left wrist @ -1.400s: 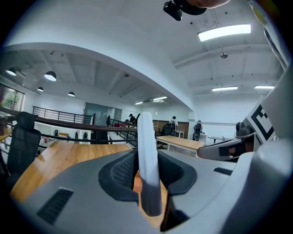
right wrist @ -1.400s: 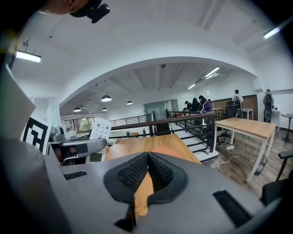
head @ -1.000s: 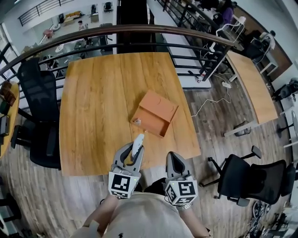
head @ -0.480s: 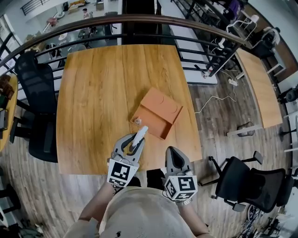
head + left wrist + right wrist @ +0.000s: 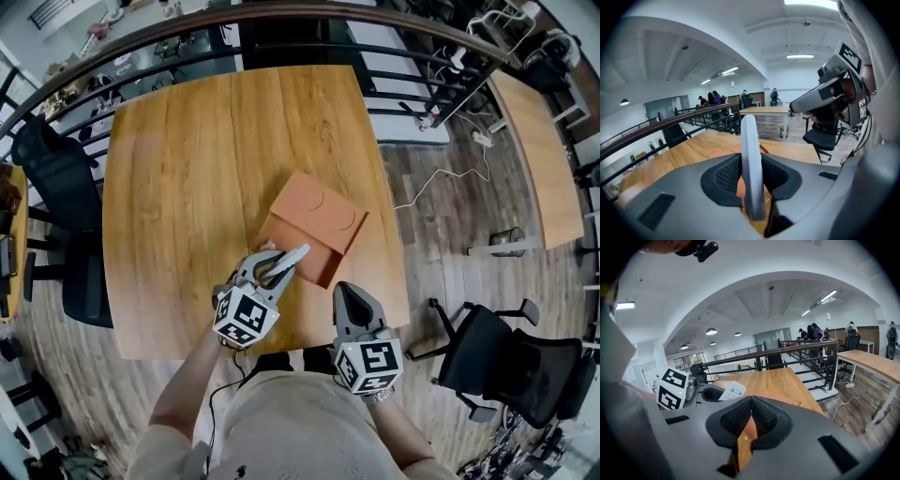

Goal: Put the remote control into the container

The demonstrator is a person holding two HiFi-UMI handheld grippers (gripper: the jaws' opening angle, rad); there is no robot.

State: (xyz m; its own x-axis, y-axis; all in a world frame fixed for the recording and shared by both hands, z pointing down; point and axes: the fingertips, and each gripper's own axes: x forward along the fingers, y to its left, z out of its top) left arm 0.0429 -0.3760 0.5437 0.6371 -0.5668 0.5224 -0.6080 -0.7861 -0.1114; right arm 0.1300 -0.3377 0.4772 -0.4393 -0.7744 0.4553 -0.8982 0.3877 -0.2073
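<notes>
The remote (image 5: 289,259) is clamped between the jaws of the left gripper (image 5: 266,271), just left of centre in the head view. It is seen edge-on in the left gripper view, where it runs as a narrow pale bar up the middle of the frame, with the dark pads pressed against both of its sides. Its free end is pointed toward the upper right and is held over the near left edge of the container (image 5: 321,212). Whether it touches that edge cannot be told.

The container, a shallow orange tray, is set at a slant on the table (image 5: 178,169), slightly right of the frame's centre. In the right gripper view the remote's button face is shown at centre left, beside the left gripper's marker cube (image 5: 672,388).

The right gripper (image 5: 348,293) is held at lower centre of the head view, near the table's near edge and just below the container. Its jaws are brought together at their tips with nothing between them; only wood and an orange patch are seen through the narrow gap below.

A dark railing (image 5: 281,19) is curved across the top of the head view. A black chair (image 5: 58,180) is placed at the left edge, another chair (image 5: 502,361) at lower right, and a second table (image 5: 542,141) at the right.
</notes>
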